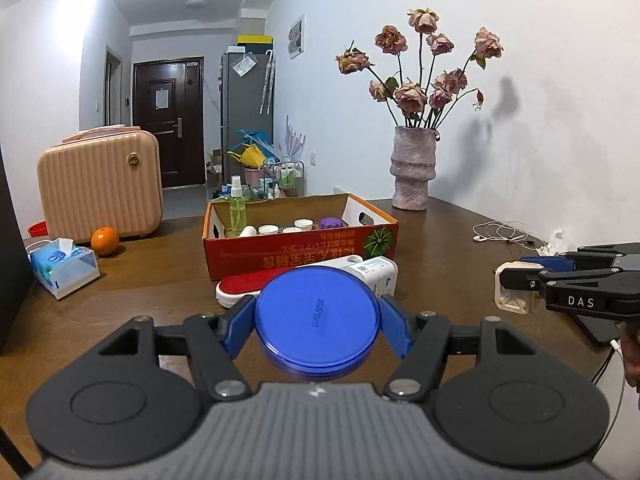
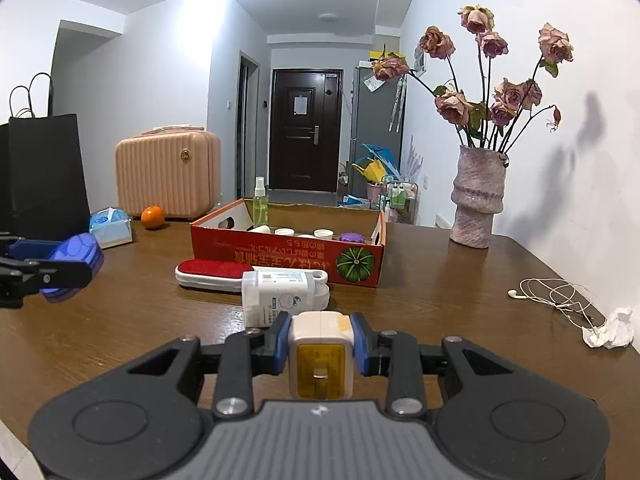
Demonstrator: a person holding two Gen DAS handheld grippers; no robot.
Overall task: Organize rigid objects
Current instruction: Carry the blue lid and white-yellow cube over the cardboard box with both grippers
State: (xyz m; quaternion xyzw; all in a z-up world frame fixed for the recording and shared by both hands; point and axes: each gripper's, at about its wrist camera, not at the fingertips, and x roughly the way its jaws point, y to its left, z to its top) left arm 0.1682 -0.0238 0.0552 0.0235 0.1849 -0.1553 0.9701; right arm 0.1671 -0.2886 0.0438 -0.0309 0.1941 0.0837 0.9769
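My left gripper [image 1: 318, 320] is shut on a round blue jar [image 1: 318, 316], lid facing the camera, held above the table; it also shows in the right wrist view [image 2: 76, 260]. My right gripper [image 2: 320, 344] is shut on a cream and yellow plug adapter [image 2: 322, 360], which also shows in the left wrist view [image 1: 514, 288]. Ahead stands a red cardboard box [image 1: 296, 256] [image 2: 288, 256] holding a green spray bottle [image 2: 260, 204], several white-capped jars and a purple jar [image 2: 352, 237]. In front of it lie a red lint brush [image 2: 212, 274] and a white bottle [image 2: 280, 296].
A pink vase of dried roses [image 2: 476, 200] stands at the back right. White earphones [image 2: 552, 294] and crumpled paper [image 2: 612, 328] lie at right. A tissue box [image 1: 64, 266], an orange [image 1: 105, 241], a pink case [image 1: 100, 184] and a black bag [image 2: 44, 176] are at left.
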